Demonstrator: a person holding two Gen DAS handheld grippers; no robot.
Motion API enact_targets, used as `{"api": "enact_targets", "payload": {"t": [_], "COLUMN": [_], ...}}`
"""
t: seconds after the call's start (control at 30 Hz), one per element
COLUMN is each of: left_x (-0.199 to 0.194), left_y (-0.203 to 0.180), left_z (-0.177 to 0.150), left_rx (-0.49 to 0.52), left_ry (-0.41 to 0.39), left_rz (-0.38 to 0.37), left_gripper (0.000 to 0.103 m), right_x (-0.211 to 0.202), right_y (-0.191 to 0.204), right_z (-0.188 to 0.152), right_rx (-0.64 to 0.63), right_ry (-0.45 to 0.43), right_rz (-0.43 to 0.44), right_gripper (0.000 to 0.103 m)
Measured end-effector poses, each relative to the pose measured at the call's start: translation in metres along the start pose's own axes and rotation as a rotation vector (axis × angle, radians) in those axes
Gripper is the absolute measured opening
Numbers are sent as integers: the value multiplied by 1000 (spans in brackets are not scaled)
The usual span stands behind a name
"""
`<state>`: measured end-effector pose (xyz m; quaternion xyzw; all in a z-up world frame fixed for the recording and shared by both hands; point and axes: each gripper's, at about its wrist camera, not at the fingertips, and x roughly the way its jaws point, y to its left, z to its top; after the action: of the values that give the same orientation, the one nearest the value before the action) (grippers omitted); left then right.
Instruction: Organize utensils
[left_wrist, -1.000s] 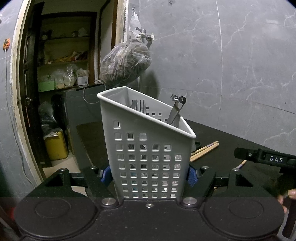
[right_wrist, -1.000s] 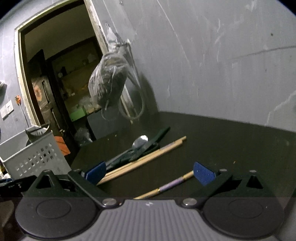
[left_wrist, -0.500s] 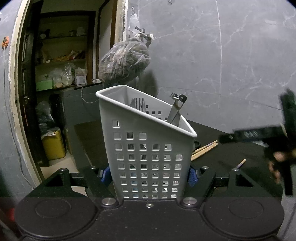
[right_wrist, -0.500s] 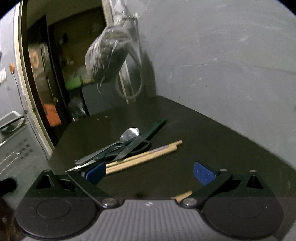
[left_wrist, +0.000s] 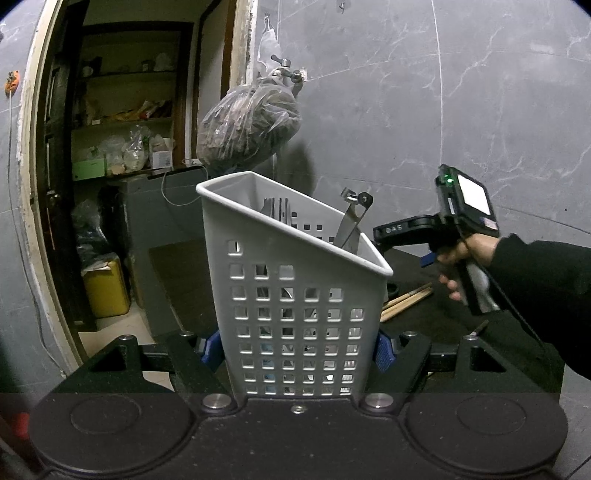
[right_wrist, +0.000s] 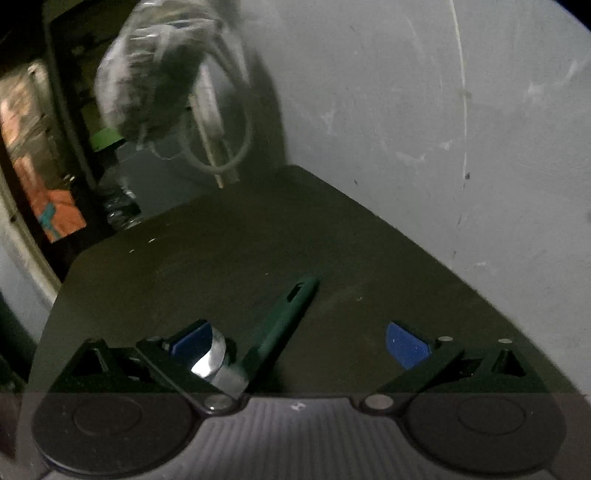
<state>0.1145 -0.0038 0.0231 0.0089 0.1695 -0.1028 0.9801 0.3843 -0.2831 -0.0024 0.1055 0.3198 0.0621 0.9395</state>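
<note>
The left gripper is seen closed on a white perforated utensil basket; its blue pads press against the two lower sides of the basket, which is held upright between them. Inside the basket, the tines of metal forks are visible near the far wall, and a metal utensil handle with a rounded end leans out over the right rim. To the right of the basket, a pair of wooden chopsticks is seen lying on the dark table, partly hidden behind the basket's corner.

The right gripper is shown in the left wrist view, held by a hand in a dark sleeve above the table, to the right of the basket and apart from it. In the right wrist view the right gripper is shown with its jaws wide apart and nothing clamped between them. A dark green utensil handle lies on the table between the fingers, nearer the left one, pointing toward the far edge. A shiny metal spoon bowl is seen just beside the left blue pad; whether they touch cannot be told.

In the background, a plastic bag of dark contents hangs against the grey marbled wall beside a doorway with cluttered shelves.
</note>
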Motion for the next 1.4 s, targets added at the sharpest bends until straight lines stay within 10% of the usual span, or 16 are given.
{"api": "enact_targets", "payload": {"t": [0.47,0.83,1.4], "left_x": [-1,-1,-4], "left_y": [3,3,5], "left_z": [0,0,0], "left_rx": [-9,-8,-9], "left_ry": [-1,-2,-4], "left_rz": [-5,-6,-4], "left_gripper": [77,77,77], "right_x": [15,7,-26], "right_y": [1,-29,-80], "right_z": [-3,-6,-8], "right_rx": [-32,69,0], "right_ry": [20,-13,2], "right_rz": [-40,3,-85], "right_gripper": [77,21,17]}}
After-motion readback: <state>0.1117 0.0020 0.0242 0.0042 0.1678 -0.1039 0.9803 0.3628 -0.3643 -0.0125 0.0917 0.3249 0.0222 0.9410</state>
